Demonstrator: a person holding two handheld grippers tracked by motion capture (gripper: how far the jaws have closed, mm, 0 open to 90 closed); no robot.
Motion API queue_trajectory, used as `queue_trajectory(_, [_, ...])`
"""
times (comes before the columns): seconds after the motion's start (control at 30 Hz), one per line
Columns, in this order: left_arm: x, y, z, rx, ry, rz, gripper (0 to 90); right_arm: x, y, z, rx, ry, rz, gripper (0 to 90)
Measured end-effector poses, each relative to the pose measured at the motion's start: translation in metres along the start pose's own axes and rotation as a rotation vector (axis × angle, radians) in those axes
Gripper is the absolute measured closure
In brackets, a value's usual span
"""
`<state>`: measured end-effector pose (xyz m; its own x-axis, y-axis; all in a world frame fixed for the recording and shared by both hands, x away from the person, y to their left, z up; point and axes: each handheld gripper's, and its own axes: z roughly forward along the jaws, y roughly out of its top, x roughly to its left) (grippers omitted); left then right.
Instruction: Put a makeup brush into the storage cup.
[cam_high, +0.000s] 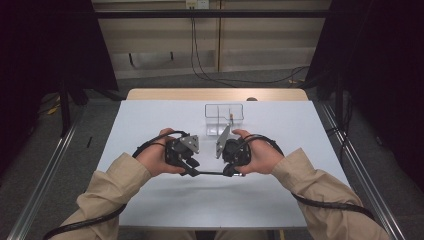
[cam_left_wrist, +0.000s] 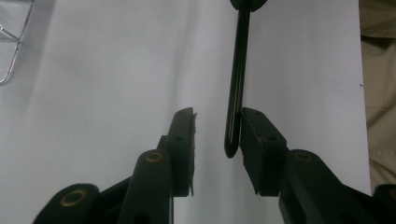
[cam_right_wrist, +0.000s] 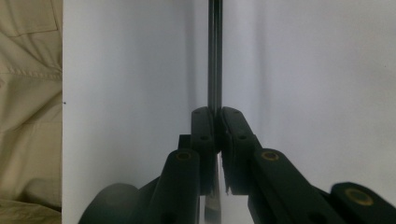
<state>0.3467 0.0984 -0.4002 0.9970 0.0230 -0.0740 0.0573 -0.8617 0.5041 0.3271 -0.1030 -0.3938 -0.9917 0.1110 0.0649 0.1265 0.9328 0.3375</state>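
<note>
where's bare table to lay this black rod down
Free: the near strip of the table between the sleeves, and the far left corner beside the clear box. Crowded: the middle, where both hand-held grippers hold the rod, just below the box.

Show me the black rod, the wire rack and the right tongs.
Black rod (cam_left_wrist: 236, 84), left gripper view, mid shaft.
Wire rack (cam_high: 223, 105), high view, top rim.
Right tongs (cam_right_wrist: 215, 116), right gripper view, between the tips, shut on the rod.

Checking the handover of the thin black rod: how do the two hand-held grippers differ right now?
The right hand-held gripper is clamped shut on the black rod; the left hand-held gripper has a gap between its jaws, with the rod's end against one pad only. Both are held level above the white table, facing each other.
</note>
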Motion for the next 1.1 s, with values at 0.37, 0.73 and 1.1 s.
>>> queue_trajectory(0.37, [-0.003, 0.004, 0.008, 0.014, -0.028, 0.008, 73.6, 0.000, 0.003, -0.001, -0.015, -0.002, -0.006, 84.7])
queue_trajectory(0.73, [-0.005, 0.003, 0.017, 0.040, -0.063, 0.007, 83.1, 0.000, 0.004, -0.005, -0.045, -0.007, -0.019, 84.5])
queue_trajectory(1.1, [-0.008, -0.001, 0.023, 0.051, -0.081, -0.008, 84.3, 0.001, 0.004, -0.006, -0.066, 0.002, -0.029, 84.1])
